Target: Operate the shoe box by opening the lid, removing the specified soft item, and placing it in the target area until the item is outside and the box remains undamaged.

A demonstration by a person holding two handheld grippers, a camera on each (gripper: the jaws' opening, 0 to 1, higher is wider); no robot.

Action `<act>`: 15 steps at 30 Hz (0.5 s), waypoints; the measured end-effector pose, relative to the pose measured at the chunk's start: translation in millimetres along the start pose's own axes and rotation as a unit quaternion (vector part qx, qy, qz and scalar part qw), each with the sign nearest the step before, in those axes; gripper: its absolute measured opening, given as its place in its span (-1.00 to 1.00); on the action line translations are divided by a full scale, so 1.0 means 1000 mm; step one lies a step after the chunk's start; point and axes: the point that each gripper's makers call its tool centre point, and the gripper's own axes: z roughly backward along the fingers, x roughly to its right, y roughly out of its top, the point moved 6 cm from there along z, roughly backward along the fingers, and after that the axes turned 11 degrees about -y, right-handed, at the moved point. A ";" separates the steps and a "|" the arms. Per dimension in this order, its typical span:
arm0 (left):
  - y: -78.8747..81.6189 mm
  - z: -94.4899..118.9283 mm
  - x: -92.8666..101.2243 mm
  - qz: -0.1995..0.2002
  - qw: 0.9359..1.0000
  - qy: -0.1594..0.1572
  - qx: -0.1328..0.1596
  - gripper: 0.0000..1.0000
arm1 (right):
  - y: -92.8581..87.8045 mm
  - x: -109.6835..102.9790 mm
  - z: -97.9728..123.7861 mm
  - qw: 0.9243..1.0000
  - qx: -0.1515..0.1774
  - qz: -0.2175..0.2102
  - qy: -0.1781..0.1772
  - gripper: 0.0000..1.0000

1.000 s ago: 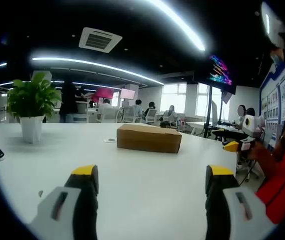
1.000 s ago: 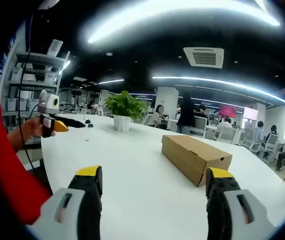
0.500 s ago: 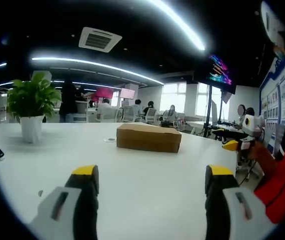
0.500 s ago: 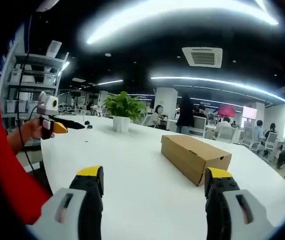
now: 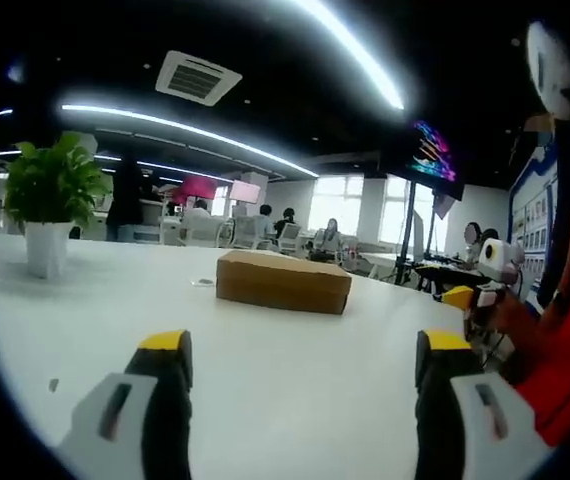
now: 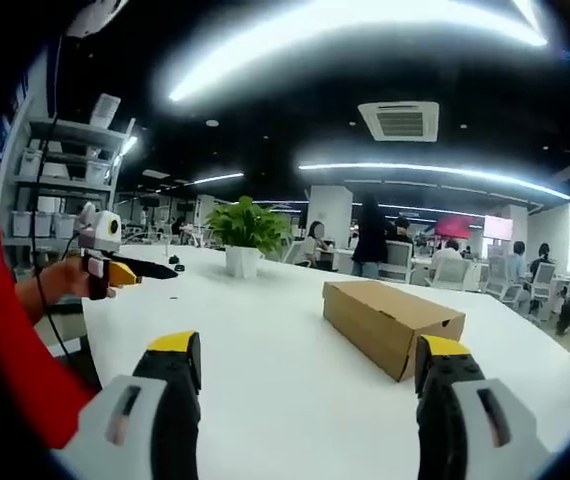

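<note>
Shoe box (image 5: 283, 282) first: it sits closed on the white table (image 5: 265, 380), well ahead of both my tongs, with its brown cardboard lid flat and seated. In the right gripper view the same box (image 6: 393, 322) lies ahead and a little to the right, one short end turned toward me. My left gripper (image 5: 298, 352) has its yellow-tipped jaws spread wide with nothing between them, and my right gripper (image 6: 308, 355) is spread the same way, also empty. Both hover above the tabletop, well apart from the box.

I judge the step in hand to be the approach, before any lifting of the lid. To do it well I should bring both tongs in level, one toward each long side, and catch only the lid's lower lip, not the box wall beneath it. A light pinch should serve, since thin cardboard creases easily. I would lift evenly on both sides so the lid does not rack or tear at a corner.

From this far I cannot tell whether the lid is hinged or loose, so I should test it gently before committing. The potted plant (image 5: 51, 199) stands off to the left, clear of my path.
</note>
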 end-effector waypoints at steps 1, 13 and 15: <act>0.009 -0.012 0.012 0.001 1.000 -0.001 -0.002 0.88 | 0.000 0.001 -0.001 1.000 -0.003 0.001 -0.002 0.81; 0.023 -0.049 -0.015 -0.046 0.998 -0.020 -0.028 0.93 | 0.004 0.019 -0.013 0.999 -0.021 0.019 -0.036 0.59; 0.026 -0.055 -0.020 -0.046 0.998 -0.029 -0.030 0.96 | 0.008 0.022 -0.015 0.999 -0.017 0.019 -0.041 0.59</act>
